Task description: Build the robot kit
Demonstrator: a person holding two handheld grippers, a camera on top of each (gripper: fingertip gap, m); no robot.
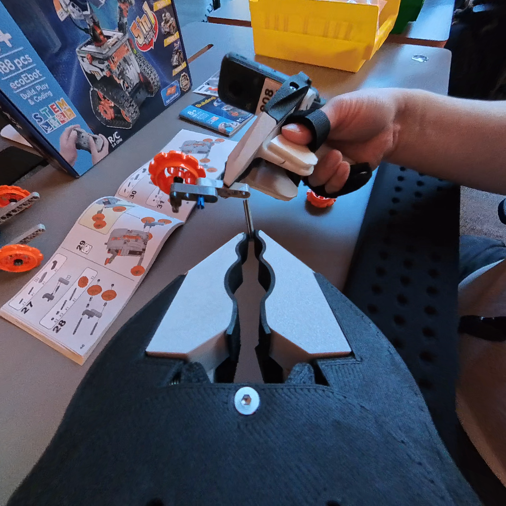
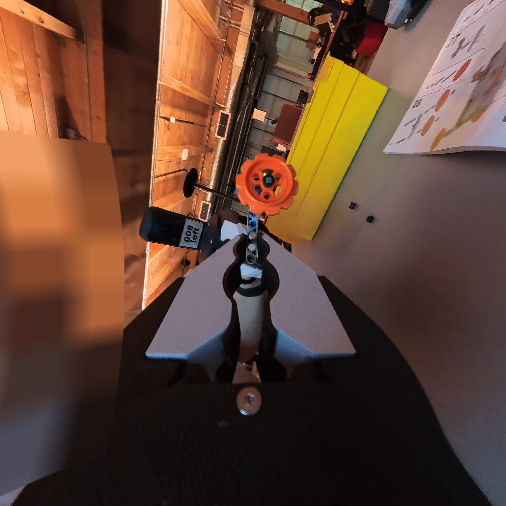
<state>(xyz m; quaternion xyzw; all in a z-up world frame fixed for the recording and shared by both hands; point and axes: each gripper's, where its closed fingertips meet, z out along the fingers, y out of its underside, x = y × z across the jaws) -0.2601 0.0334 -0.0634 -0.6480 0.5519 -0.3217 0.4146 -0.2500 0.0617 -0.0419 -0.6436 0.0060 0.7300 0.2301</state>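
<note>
My left gripper (image 1: 249, 236) is shut on a thin grey axle pin (image 1: 248, 216) that stands upright from its fingertips, just below the grey perforated beam (image 1: 232, 190). My right gripper (image 1: 228, 184), held in a person's hand (image 1: 356, 134), is shut on that beam. An orange toothed wheel (image 1: 175, 171) sits at the beam's far end, with a blue pin (image 1: 200, 203) below it. In the right wrist view my right gripper (image 2: 252, 243) holds the beam (image 2: 251, 241) with the wheel (image 2: 266, 184) beyond its tips. The left gripper's camera housing (image 2: 172, 227) shows behind.
An open instruction booklet (image 1: 90, 273) lies on the grey table (image 1: 301, 246), with a toy kit box (image 1: 82, 68) behind it, a small blue booklet (image 1: 216, 115) and a yellow bin (image 1: 320, 30). Loose orange wheels (image 1: 19, 257) and grey beams (image 1: 16, 205) lie left; another wheel (image 1: 320, 197) lies right. My left and right fingertips are right by each other.
</note>
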